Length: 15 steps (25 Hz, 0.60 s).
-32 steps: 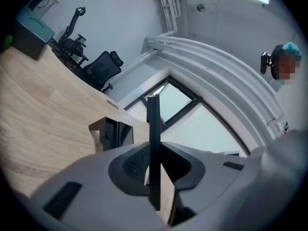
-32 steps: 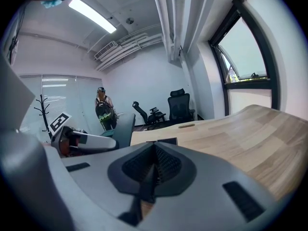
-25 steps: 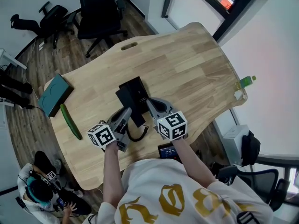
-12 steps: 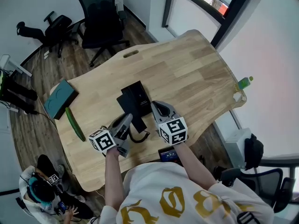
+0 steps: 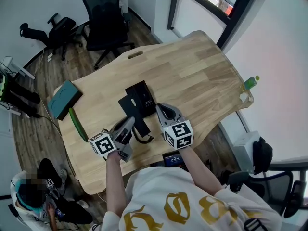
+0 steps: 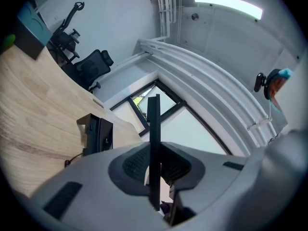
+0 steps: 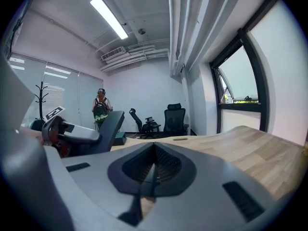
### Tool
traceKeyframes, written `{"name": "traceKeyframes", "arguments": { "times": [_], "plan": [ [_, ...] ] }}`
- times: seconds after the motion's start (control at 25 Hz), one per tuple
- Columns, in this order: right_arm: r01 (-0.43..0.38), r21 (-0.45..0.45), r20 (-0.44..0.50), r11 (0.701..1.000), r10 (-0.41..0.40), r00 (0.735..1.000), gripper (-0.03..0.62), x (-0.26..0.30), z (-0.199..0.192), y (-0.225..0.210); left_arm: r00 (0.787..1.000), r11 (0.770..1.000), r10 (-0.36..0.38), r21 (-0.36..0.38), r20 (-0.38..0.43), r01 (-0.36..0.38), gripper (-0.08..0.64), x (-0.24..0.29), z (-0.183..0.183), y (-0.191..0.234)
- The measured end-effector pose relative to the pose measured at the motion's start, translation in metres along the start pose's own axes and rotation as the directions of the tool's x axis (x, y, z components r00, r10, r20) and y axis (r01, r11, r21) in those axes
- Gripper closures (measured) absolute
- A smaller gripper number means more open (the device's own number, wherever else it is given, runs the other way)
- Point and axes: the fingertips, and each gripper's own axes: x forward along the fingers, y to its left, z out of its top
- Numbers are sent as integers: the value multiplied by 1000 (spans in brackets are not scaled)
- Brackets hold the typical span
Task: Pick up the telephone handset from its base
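The black telephone base (image 5: 139, 96) sits mid-table, also seen in the left gripper view (image 6: 98, 134). The black handset (image 5: 142, 124) is off the base, on its near side. My left gripper (image 5: 131, 123) is shut on it. In the left gripper view the handset (image 6: 154, 129) stands edge-on as a thin dark slab between the jaws of the left gripper (image 6: 155, 177). A coiled cord (image 5: 144, 138) loops below it. My right gripper (image 5: 161, 109) hovers just right of the handset, shut and empty. In its own view the right gripper (image 7: 153, 170) has the handset (image 7: 107, 126) to its left.
A green cucumber (image 5: 78, 125) and a teal box (image 5: 65, 99) lie at the table's left end. A green bottle (image 5: 250, 83) stands at the right edge. Office chairs (image 5: 103, 18) stand beyond the table. A seated person (image 5: 29, 196) is on the floor at lower left.
Both grippers have risen slightly and drifted toward the table's near edge. The handset has come away from the base with the left gripper.
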Motion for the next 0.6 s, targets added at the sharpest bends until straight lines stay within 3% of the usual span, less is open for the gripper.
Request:
{"name": "traceKeyframes", "arguments": {
  "times": [0.6],
  "plan": [
    [35,-8,-15,999,-35,999,588,-12,-4,-5,1000,1000,-14,-16,-7,14,488,2,-5,-3]
  ]
}}
